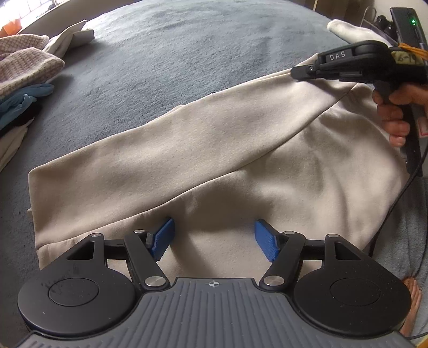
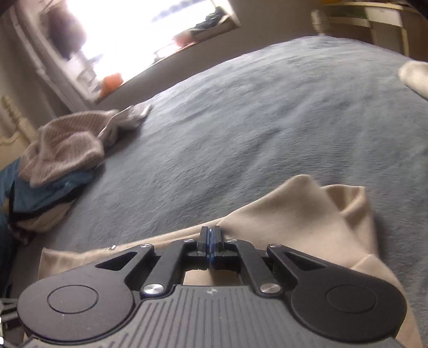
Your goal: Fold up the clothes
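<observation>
left gripper (image 1: 214, 237): black linkage arms, blue ribbed pads, silver screws, grey ridged base, crosshair mark | right gripper (image 1: 297, 72): black pistol-grip body, white "DAS" label, black cable

I was standing at a bed (image 2: 267, 128) spread with a blue-grey fleecy blanket (image 1: 187, 48), which filled most of what I could see. Beyond its far side a window (image 2: 139, 29) blazed white with daylight, so bright that the glass washed out; a sill (image 2: 171, 55) ran under it with small things on it, one of them orange (image 2: 112, 80). A pale wall (image 2: 281, 26) continued past the window to cream wooden shelving (image 2: 374, 24) in the corner. At the bed's left end stood a cream turned bedpost (image 2: 13, 112).
</observation>
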`<move>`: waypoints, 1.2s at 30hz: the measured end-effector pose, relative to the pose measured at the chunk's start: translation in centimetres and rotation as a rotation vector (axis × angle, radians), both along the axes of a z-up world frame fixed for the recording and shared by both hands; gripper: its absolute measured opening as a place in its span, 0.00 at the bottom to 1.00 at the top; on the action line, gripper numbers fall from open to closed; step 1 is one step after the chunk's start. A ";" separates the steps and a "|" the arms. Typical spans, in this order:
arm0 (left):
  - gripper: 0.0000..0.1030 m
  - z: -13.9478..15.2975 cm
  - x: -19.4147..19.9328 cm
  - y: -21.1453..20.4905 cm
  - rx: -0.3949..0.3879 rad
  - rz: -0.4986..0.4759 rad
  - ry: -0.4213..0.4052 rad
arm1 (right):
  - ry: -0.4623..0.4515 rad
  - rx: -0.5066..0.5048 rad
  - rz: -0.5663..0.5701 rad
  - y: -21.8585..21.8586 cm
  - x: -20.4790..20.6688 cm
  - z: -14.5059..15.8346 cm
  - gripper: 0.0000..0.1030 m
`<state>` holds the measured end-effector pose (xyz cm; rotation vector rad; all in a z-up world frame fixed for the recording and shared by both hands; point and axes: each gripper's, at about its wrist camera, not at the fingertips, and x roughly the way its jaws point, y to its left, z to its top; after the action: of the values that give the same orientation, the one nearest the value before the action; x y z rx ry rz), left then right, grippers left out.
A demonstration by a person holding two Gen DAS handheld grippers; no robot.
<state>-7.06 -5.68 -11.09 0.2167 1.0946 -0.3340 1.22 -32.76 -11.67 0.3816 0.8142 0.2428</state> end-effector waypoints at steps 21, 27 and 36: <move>0.67 2.4 -1.3 4.1 -0.116 0.009 -0.091 | 0.147 -0.428 0.233 11.6 -10.9 1.2 0.70; 0.67 4.6 -2.9 10.1 -0.158 0.117 -0.133 | 0.237 -0.403 0.147 10.8 -10.5 4.1 0.72; 0.67 2.6 -3.6 14.9 -0.223 0.291 -0.079 | 0.317 -0.488 0.047 11.9 -9.7 0.3 1.00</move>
<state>-10.71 9.19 -8.45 -0.1261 0.9859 -0.1828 -8.45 -20.90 -11.35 -0.0626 1.1602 0.0199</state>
